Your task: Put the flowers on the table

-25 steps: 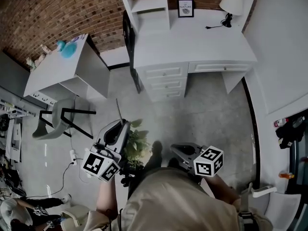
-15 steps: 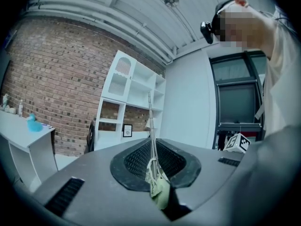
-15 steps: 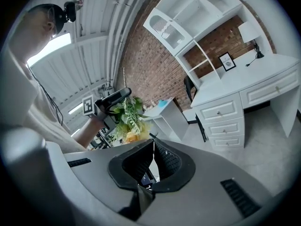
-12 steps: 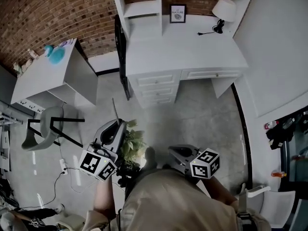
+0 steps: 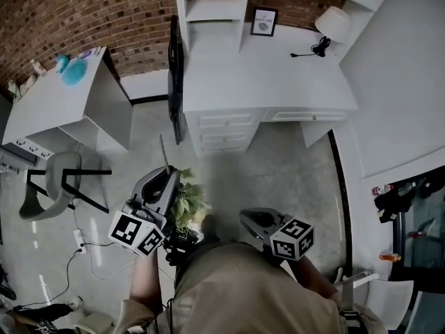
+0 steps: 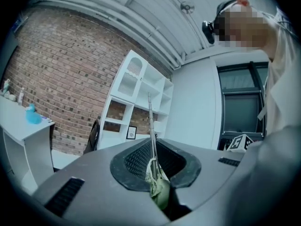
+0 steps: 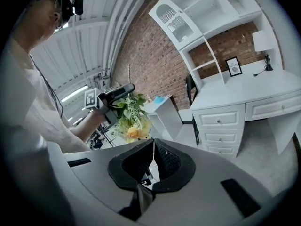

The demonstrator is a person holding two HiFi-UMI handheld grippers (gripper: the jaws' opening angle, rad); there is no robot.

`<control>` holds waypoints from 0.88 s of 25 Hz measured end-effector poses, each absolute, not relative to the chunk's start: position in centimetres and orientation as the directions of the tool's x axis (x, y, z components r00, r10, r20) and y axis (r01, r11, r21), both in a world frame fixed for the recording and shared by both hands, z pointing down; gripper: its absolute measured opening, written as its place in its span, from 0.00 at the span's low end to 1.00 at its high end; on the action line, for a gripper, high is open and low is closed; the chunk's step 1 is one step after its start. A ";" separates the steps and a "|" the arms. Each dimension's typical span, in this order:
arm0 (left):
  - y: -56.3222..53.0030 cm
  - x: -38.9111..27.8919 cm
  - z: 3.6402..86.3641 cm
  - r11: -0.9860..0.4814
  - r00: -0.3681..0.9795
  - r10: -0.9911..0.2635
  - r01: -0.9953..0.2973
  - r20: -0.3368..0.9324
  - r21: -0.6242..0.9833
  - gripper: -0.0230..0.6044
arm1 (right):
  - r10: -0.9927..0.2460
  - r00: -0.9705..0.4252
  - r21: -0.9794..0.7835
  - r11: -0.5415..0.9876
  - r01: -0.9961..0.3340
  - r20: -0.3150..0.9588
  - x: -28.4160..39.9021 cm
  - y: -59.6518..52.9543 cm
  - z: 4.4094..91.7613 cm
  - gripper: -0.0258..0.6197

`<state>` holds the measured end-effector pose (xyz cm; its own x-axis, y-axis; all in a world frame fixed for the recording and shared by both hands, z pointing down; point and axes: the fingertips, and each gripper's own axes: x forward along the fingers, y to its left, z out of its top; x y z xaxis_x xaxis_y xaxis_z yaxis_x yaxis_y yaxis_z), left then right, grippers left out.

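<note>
Head view is evenly lit, soft and cool, with no hard shadows on the floor (image 5: 292, 165). The white bench (image 5: 264, 82) reads bright without glare. Straight edges bow hard toward the frame's rim. Both gripper views sit inside a dark round vignette. In the right gripper view, ceiling strip lights (image 7: 77, 94) glow at upper left and the flowers (image 7: 131, 119) look crisp. The left gripper view is dimmer, its window (image 6: 240, 112) dark and the near foreground soft.
</note>
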<state>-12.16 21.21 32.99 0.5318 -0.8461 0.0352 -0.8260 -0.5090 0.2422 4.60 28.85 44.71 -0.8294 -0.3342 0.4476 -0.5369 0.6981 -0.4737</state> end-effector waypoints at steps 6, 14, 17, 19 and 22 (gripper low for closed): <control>18.4 -12.7 33.0 -0.561 0.582 -0.813 -0.787 0.008 0.257 0.10 | -0.390 -0.789 -0.451 0.662 -0.599 0.475 4.0 26.8 44.4 0.08; 16.3 -16.2 33.4 -0.560 0.579 -0.815 -0.779 -0.019 0.282 0.10 | -0.386 -0.772 -0.417 0.673 -0.610 0.505 1.2 24.7 44.5 0.08; 15.5 -17.6 33.4 -0.547 0.563 -0.826 -0.789 -0.026 0.279 0.10 | -0.370 -0.761 -0.378 0.701 -0.605 0.533 0.1 24.4 44.8 0.08; 15.3 -18.1 33.5 -0.542 0.557 -0.830 -0.792 -0.031 0.280 0.10 | -0.372 -0.755 -0.360 0.709 -0.606 0.540 -0.2 24.0 44.8 0.08; 15.2 -18.8 34.0 -0.530 0.548 -0.836 -0.795 -0.027 0.294 0.10 | -0.356 -0.757 -0.365 0.713 -0.599 0.547 -0.9 23.5 44.9 0.08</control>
